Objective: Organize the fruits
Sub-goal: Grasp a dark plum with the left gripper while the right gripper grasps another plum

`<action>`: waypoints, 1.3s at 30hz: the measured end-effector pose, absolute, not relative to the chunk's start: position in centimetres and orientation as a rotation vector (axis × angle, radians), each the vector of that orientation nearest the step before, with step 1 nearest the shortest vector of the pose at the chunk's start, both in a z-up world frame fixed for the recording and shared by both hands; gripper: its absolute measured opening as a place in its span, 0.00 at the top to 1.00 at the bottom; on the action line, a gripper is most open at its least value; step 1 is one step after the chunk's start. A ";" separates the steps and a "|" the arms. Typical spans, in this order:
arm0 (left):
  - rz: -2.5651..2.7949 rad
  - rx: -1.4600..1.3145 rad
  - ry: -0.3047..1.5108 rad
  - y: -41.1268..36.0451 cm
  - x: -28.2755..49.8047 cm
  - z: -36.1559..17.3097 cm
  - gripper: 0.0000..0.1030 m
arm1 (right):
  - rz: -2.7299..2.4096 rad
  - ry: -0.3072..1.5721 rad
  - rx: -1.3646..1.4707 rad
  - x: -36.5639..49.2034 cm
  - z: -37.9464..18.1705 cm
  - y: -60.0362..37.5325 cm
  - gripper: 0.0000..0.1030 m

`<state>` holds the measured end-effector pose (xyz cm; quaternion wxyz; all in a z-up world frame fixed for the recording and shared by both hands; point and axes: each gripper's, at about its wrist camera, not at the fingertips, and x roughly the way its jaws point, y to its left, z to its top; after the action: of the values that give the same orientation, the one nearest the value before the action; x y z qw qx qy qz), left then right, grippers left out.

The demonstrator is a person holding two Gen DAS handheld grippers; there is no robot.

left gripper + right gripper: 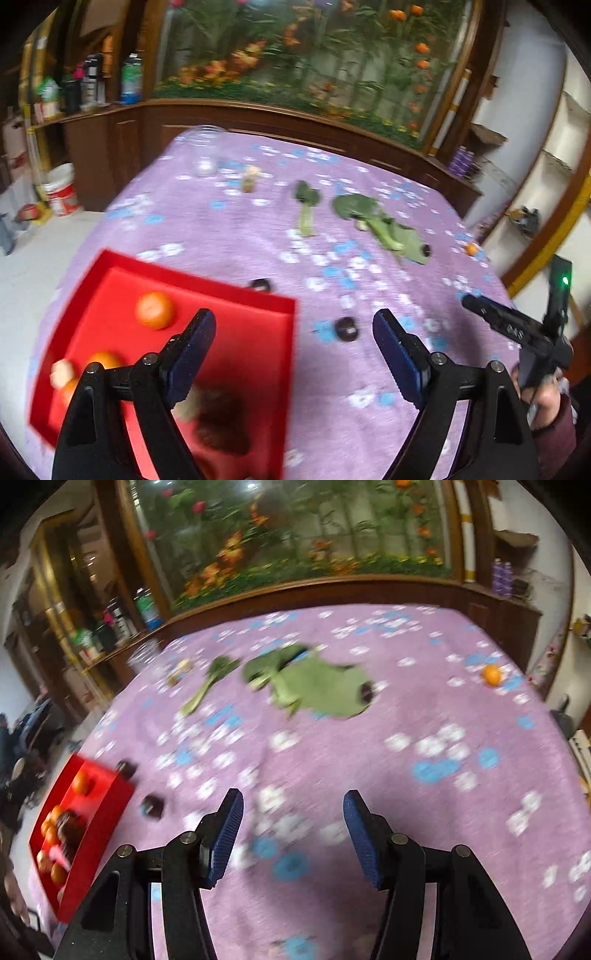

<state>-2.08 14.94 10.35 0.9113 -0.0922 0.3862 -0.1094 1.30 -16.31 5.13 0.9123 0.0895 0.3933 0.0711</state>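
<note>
A red tray (110,266) lies at the near left of the purple cloth and holds oranges (155,310) and darker fruit (221,417). My left gripper (294,328) hovers open over the tray's right edge, nothing between its blue pads. A dark round fruit (346,328) lies on the cloth just beyond it, another (260,285) by the tray's far rim. In the right wrist view my right gripper (293,812) is open and empty above bare cloth; the tray (122,794) sits far left, two dark fruits (151,806) beside it. A lone orange (491,674) rests far right.
Leafy greens (380,225) and a small stalk (306,210) lie mid-table, with a dark fruit (426,250) at their end. A clear plastic cup (207,147) and a pale item (251,177) stand at the far side. Wooden cabinets and a flower mural ring the table.
</note>
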 end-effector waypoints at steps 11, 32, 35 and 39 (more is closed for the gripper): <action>-0.235 -0.114 1.022 14.9 8.2 6.6 0.25 | 0.431 0.886 0.158 3.5 3.0 -6.4 0.41; -0.658 -0.325 1.160 11.7 10.1 7.0 0.41 | 0.356 0.907 0.058 4.2 1.3 -4.0 0.41; -0.585 -0.238 1.152 11.1 9.4 7.1 0.41 | 0.309 0.877 0.068 2.8 2.3 -6.6 0.40; -0.575 -0.209 1.157 9.9 9.2 6.2 0.41 | 0.276 0.858 0.074 1.7 2.5 -8.6 0.40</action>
<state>9.17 9.93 6.17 0.7935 -0.0972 0.5379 -0.2675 1.70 -8.59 2.54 0.8995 0.0359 0.4145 0.1331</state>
